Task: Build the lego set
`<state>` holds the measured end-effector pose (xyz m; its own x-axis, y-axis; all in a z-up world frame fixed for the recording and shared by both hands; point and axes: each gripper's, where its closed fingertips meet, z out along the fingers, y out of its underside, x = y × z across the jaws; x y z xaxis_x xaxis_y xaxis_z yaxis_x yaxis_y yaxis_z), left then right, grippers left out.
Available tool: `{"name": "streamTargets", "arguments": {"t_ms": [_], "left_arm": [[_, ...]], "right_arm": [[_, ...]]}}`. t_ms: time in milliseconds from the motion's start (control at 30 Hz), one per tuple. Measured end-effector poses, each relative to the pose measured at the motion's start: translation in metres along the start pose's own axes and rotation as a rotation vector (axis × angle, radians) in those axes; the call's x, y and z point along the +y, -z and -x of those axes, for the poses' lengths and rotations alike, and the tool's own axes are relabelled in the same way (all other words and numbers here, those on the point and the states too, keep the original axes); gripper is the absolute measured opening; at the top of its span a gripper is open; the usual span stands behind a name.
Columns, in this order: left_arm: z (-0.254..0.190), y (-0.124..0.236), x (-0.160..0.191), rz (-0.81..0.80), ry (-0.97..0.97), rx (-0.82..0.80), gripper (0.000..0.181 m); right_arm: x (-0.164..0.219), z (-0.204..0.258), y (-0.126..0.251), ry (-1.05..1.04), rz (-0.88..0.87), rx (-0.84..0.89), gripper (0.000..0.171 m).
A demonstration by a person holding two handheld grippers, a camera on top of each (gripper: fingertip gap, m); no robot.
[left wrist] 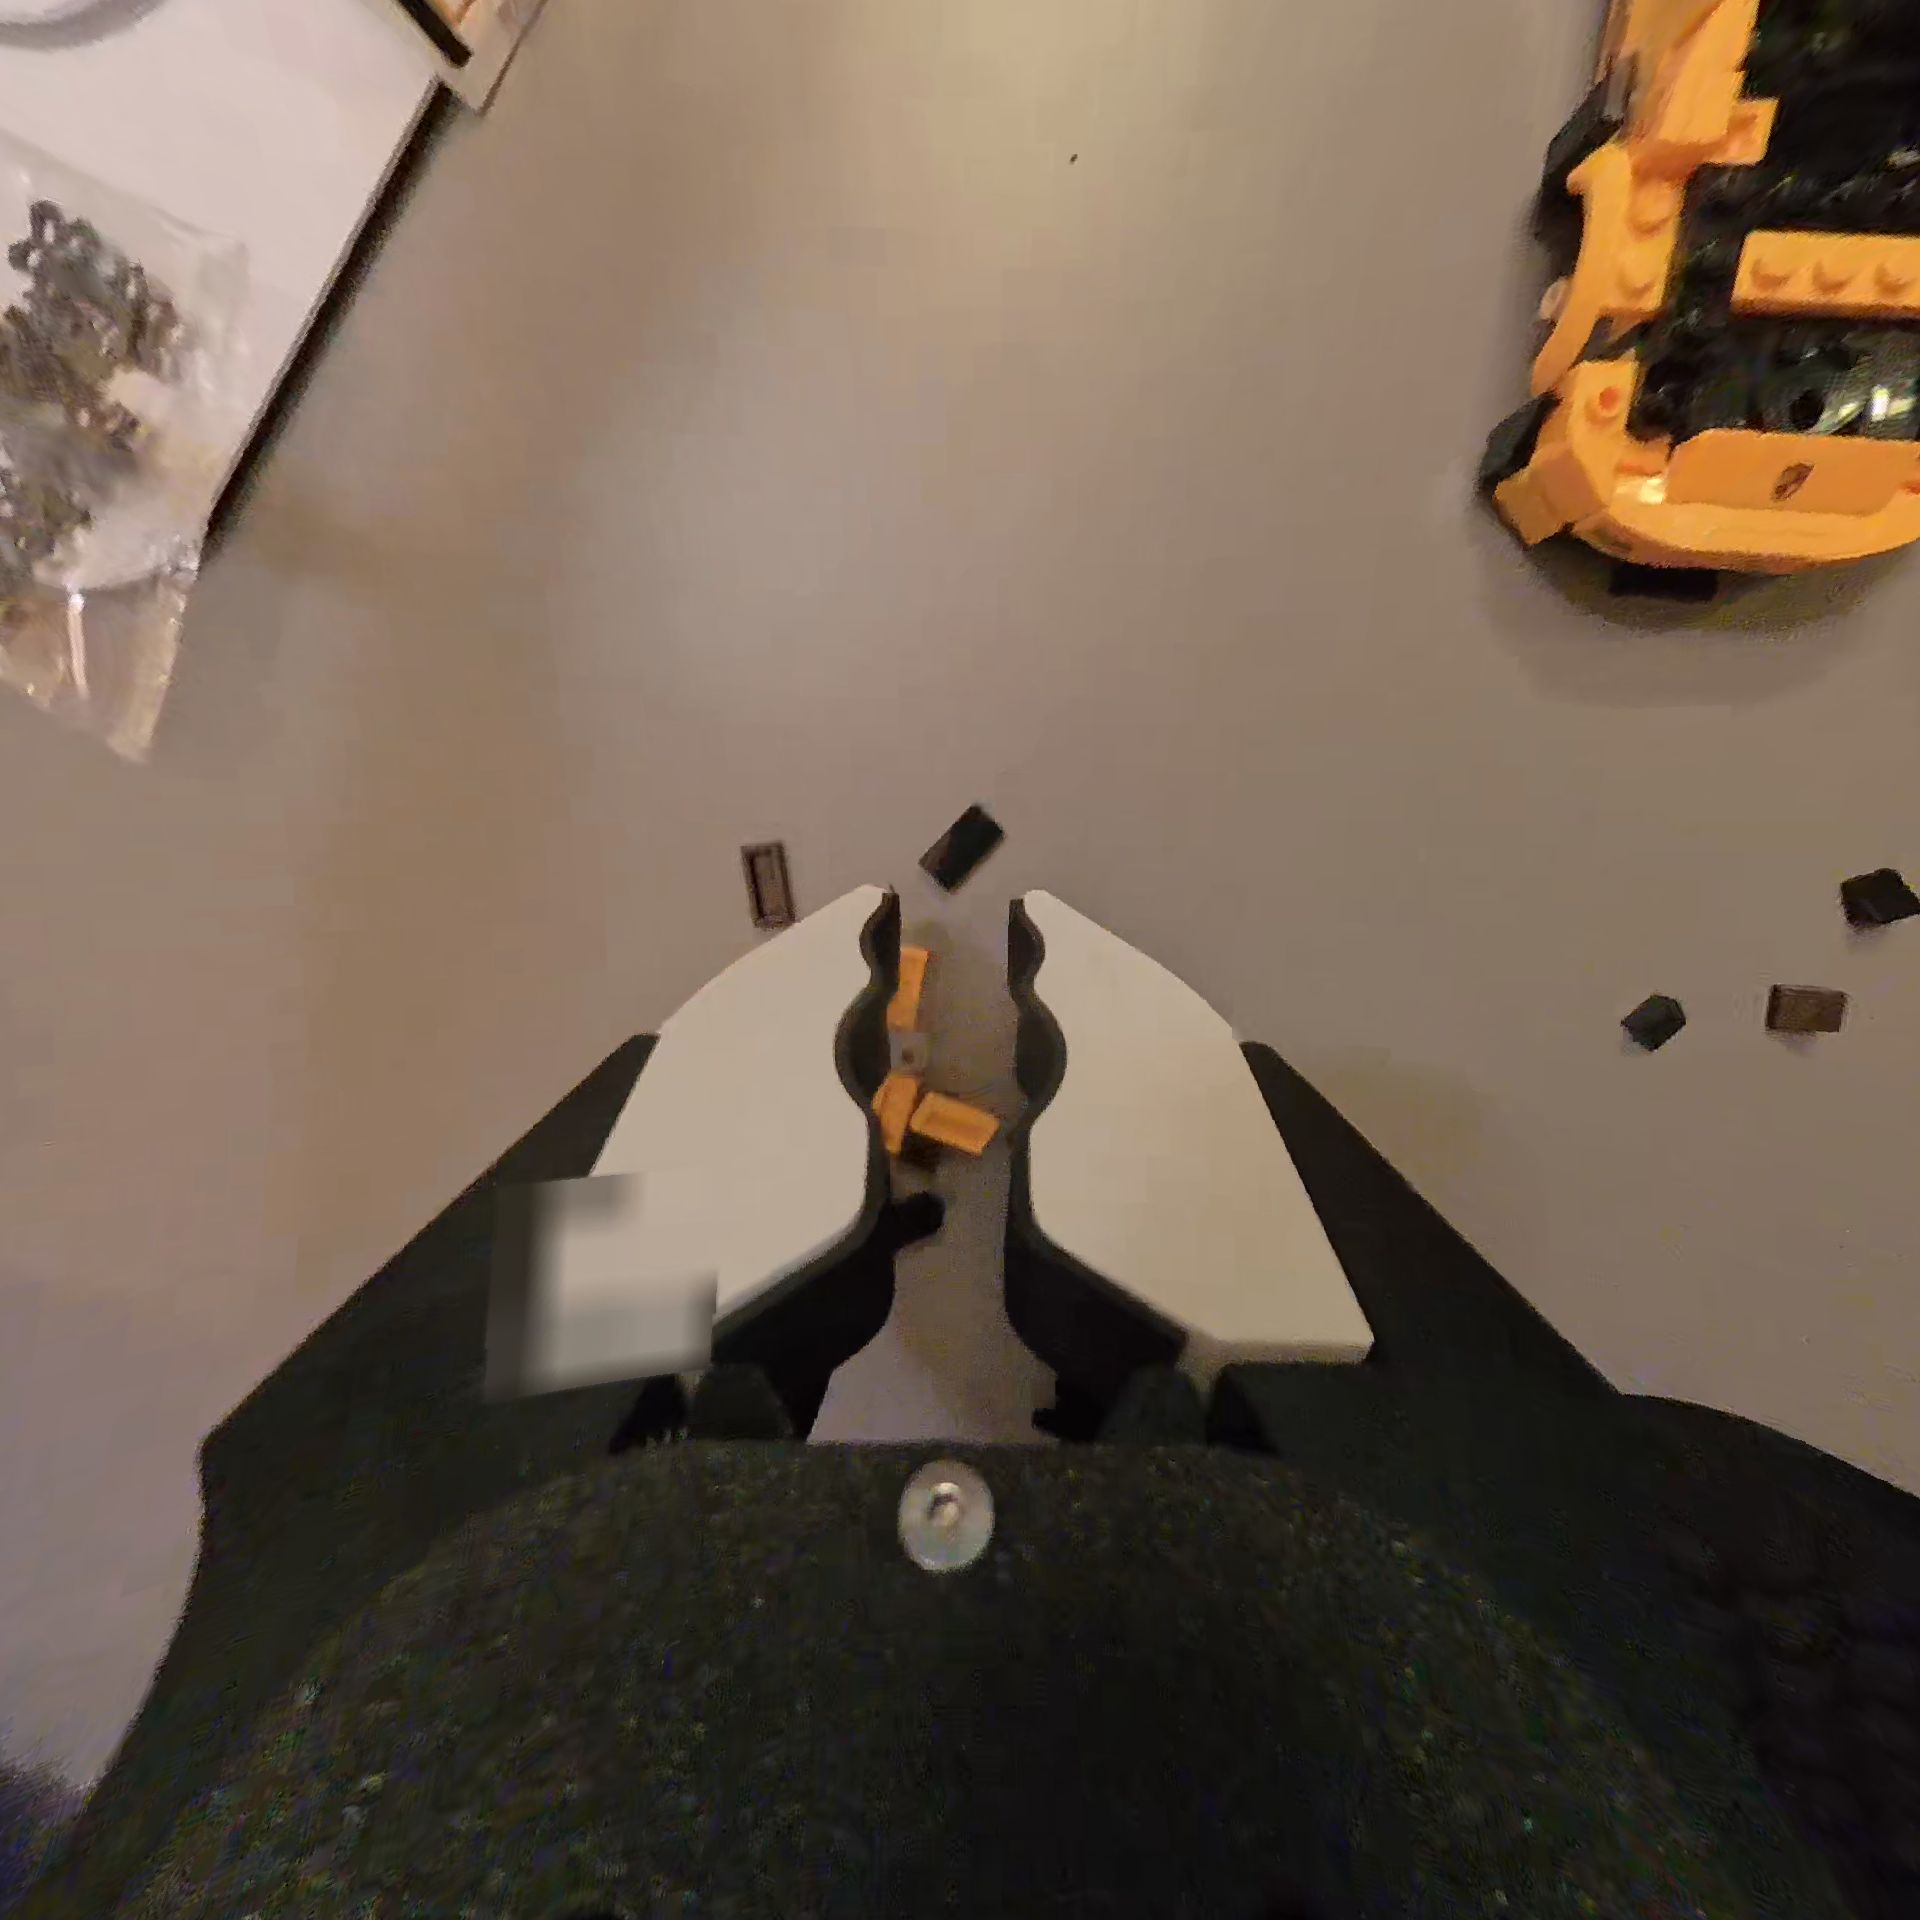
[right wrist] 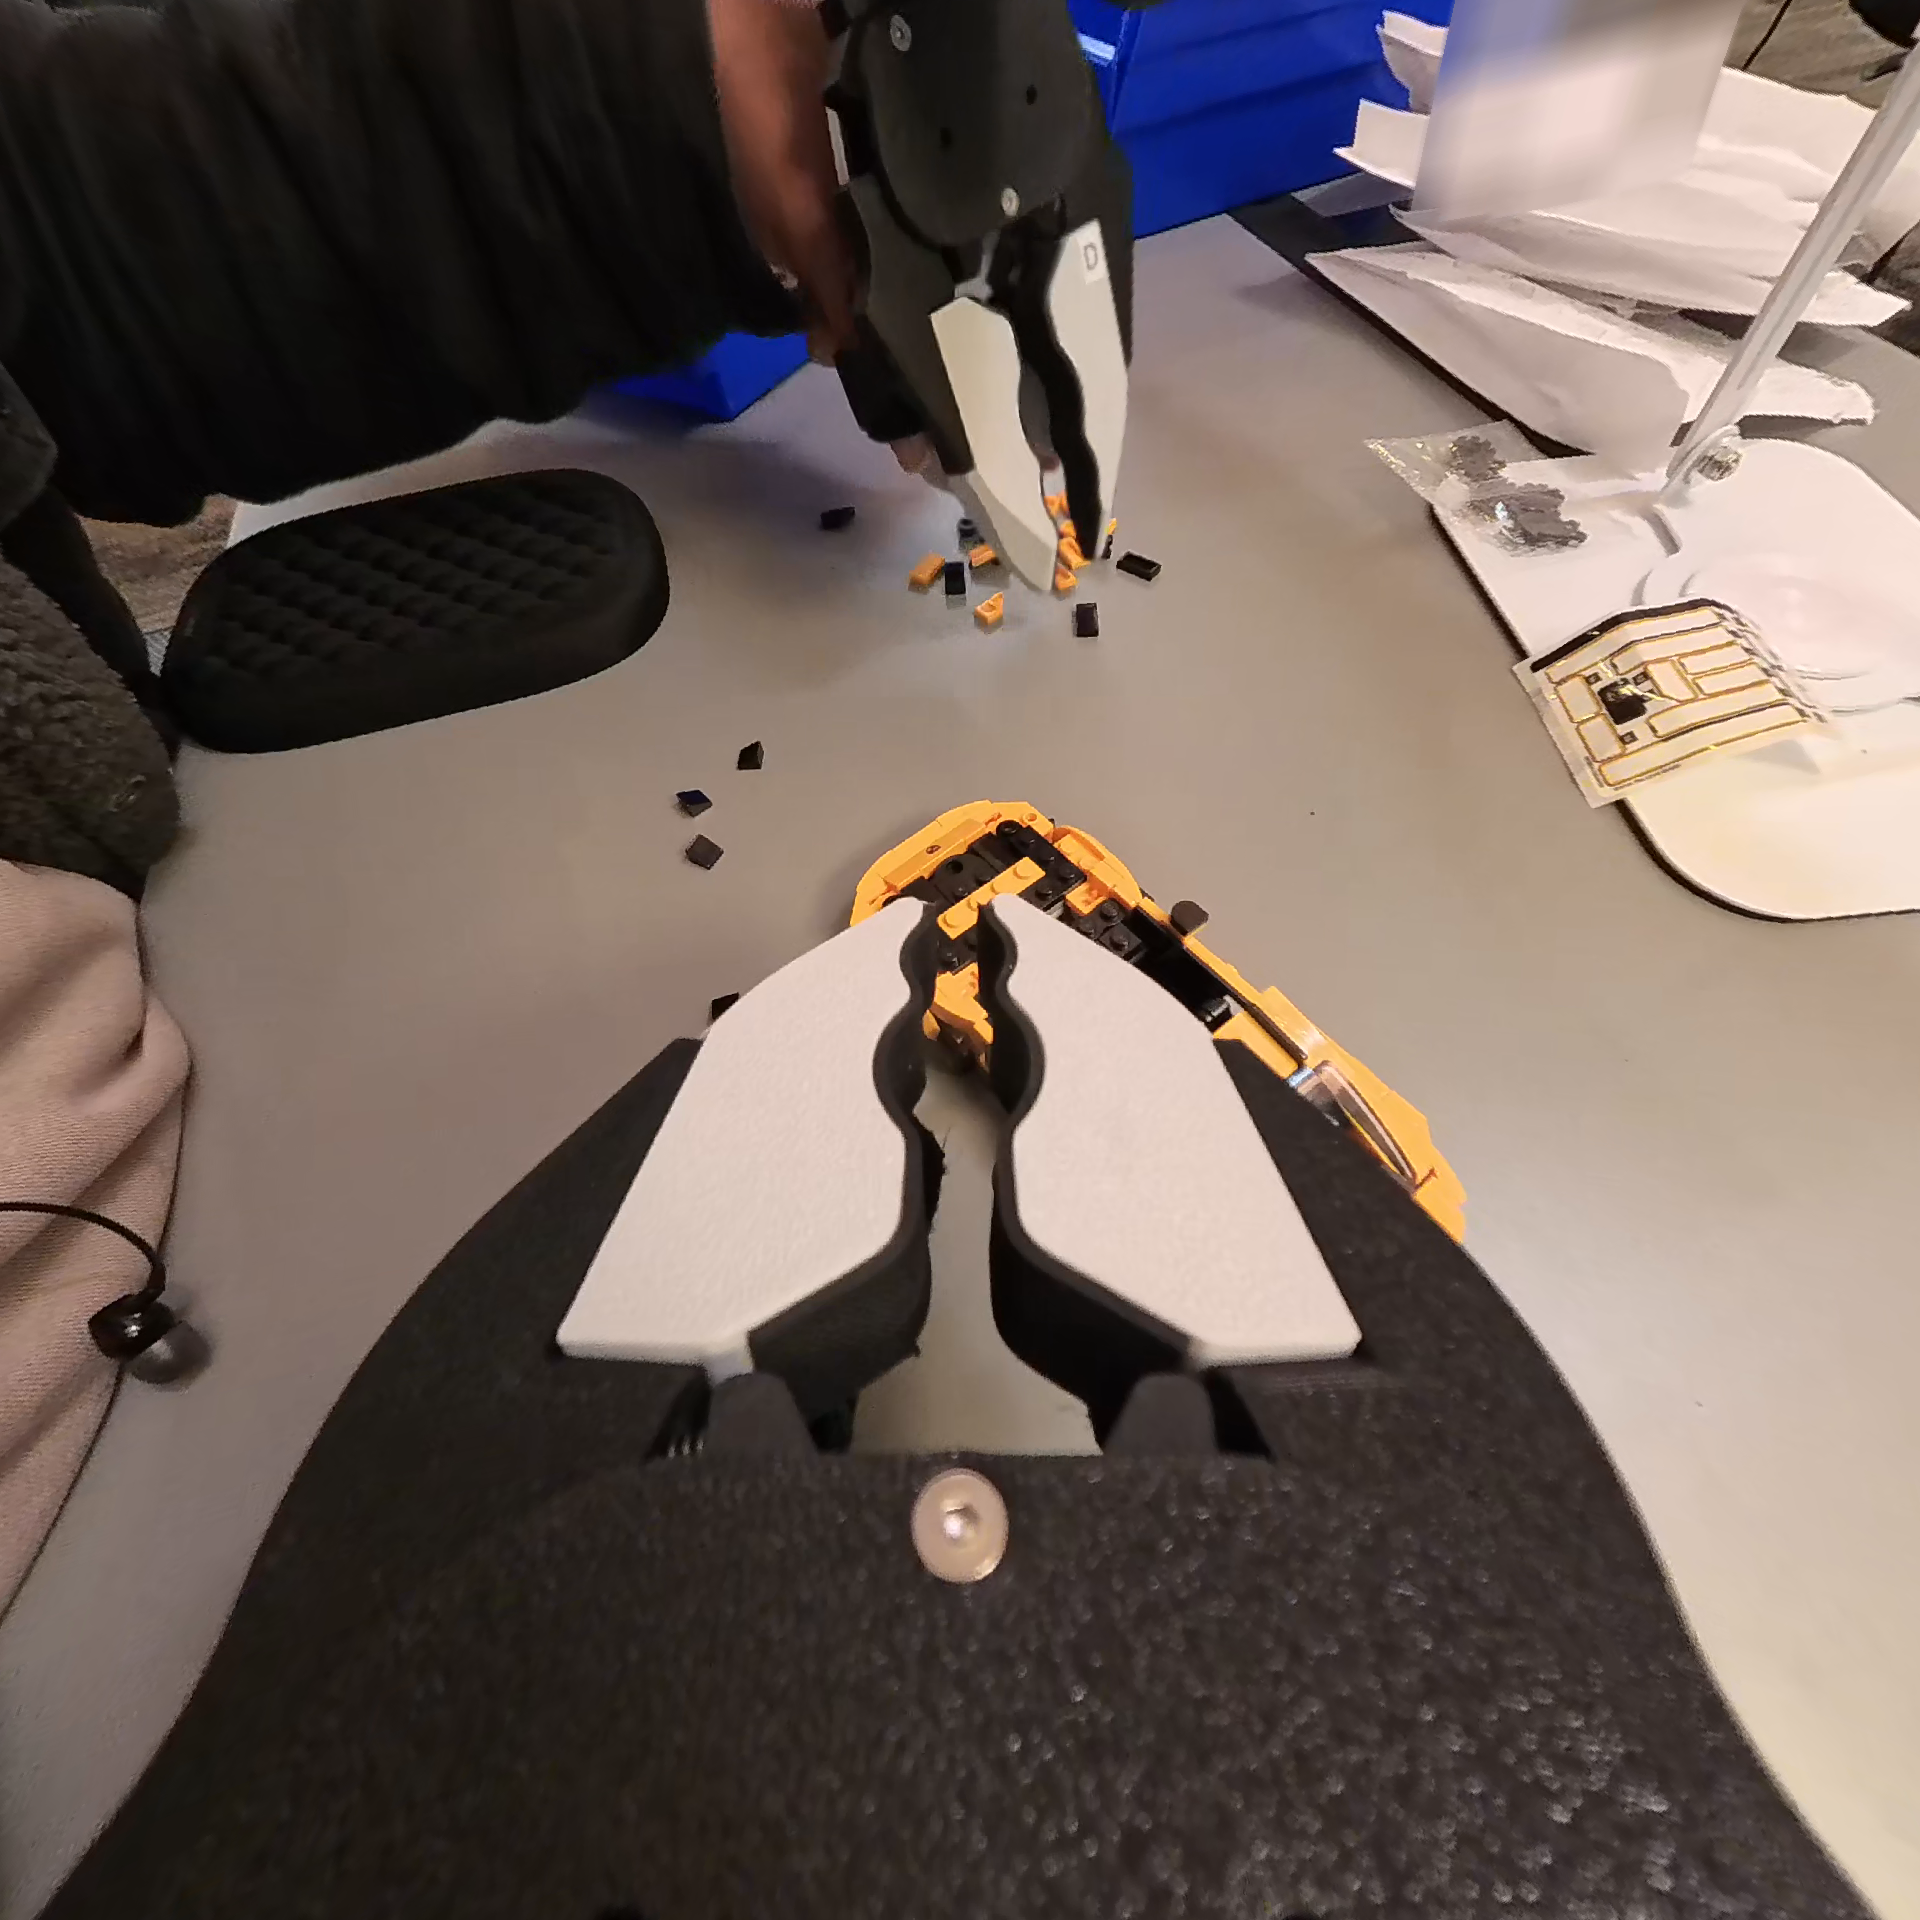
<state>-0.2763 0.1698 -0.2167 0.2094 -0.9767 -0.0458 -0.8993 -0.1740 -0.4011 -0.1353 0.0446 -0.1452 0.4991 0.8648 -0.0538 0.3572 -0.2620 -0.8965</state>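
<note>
A part-built orange and black lego car lies on the grey table; it also shows at the top right of the left wrist view. My right gripper is over the car, jaws a narrow gap apart, with nothing visibly held. My left gripper is open, tips down on a pile of small orange pieces, with some of them between its fingers. It shows farther off in the right wrist view, in the same pile.
Loose black pieces lie around the pile and toward the car. A bag of black pieces lies on white paper at the left. A black padded rest, a blue bin, a sticker sheet and a white stand base border the table. Across from one pair of fingers to the other is roughly 20 cm.
</note>
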Motion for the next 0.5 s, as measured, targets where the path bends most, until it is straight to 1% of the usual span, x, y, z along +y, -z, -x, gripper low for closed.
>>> {"name": "streamTargets", "arguments": {"t_ms": [133,200,367,400,467,500], "left_arm": [[-0.003,-0.014,-0.007,-0.008,-0.028,0.011,0.02],[-0.004,-0.016,-0.008,-0.018,-0.009,0.042,0.01],[0.006,-0.005,0.02,0.086,0.029,0.014,0.009],[0.009,-0.001,0.025,0.107,0.037,-0.004,0.01],[0.008,0.007,0.024,0.077,0.044,-0.014,0.022],[0.005,0.011,0.022,0.053,0.047,-0.005,0.021]], "right_arm": [[0.0,-0.001,0.001,-0.002,-0.002,0.001,0.006],[0.0,-0.001,0.001,-0.002,-0.003,0.002,0.006],[-0.001,-0.001,0.002,-0.005,-0.006,0.0,0.006],[-0.001,-0.001,0.001,-0.004,-0.006,-0.001,0.006],[-0.001,0.0,0.001,-0.003,-0.006,-0.003,0.006],[-0.001,0.0,0.001,-0.003,-0.005,-0.004,0.006]]}}
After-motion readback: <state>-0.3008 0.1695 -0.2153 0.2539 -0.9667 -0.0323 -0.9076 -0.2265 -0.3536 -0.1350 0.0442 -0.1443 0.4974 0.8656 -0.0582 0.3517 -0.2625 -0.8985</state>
